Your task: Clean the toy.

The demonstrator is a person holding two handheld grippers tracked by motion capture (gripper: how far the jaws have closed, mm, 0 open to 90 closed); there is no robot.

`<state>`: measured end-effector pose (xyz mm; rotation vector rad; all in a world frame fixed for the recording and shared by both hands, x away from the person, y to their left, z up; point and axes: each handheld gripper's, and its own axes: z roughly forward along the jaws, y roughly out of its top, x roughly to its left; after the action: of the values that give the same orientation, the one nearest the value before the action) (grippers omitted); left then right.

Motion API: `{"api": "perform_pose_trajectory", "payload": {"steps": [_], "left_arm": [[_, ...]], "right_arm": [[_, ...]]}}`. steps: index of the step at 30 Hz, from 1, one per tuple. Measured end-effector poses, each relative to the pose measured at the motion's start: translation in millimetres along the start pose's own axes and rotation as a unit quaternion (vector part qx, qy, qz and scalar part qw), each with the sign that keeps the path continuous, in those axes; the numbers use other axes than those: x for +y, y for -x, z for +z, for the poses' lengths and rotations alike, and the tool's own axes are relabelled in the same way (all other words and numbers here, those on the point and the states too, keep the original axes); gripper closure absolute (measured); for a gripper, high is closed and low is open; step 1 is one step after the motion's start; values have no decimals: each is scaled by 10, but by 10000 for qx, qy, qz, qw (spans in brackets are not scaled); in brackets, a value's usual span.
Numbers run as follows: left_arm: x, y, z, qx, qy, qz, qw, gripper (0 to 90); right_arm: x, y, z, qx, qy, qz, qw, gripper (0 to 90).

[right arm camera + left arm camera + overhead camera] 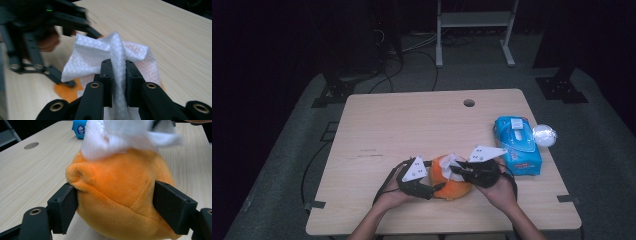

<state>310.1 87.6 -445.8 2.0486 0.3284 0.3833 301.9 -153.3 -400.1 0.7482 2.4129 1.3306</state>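
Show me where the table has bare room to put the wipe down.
Free: the wide stretch of table between the cable hole and the orange plush toy, plus the left side. Crowded: around the toy, where the left gripper and right gripper work, and beside the blue wipes pack.

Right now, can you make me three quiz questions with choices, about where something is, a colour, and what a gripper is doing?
1. Where is the blue wipes pack?
A. near the table's right edge
B. on the floor
C. under the plush toy

2. What colour is the plush toy?
A. green
B. orange
C. purple

3. What is the right gripper doing?
A. hanging open
B. pinching the white wipe
C. holding the pack

Answers: 1 A, it lies by the right edge. 2 B, its fur is orange. 3 B, both jaws squeeze the wipe's fold.
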Motion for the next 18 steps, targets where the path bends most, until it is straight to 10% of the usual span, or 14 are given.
{"api": "perform_pose_trajectory", "payload": {"steps": [8, 18], "left_arm": [[20, -64, 1, -85, -68, -408, 9991, 122], [89, 131, 16, -33, -88, 322, 9994, 235]], "right_arm": [[-40, 24, 45, 35, -107, 64, 9999, 784], [99, -159, 73, 53, 54, -227, 9997, 781]]}}
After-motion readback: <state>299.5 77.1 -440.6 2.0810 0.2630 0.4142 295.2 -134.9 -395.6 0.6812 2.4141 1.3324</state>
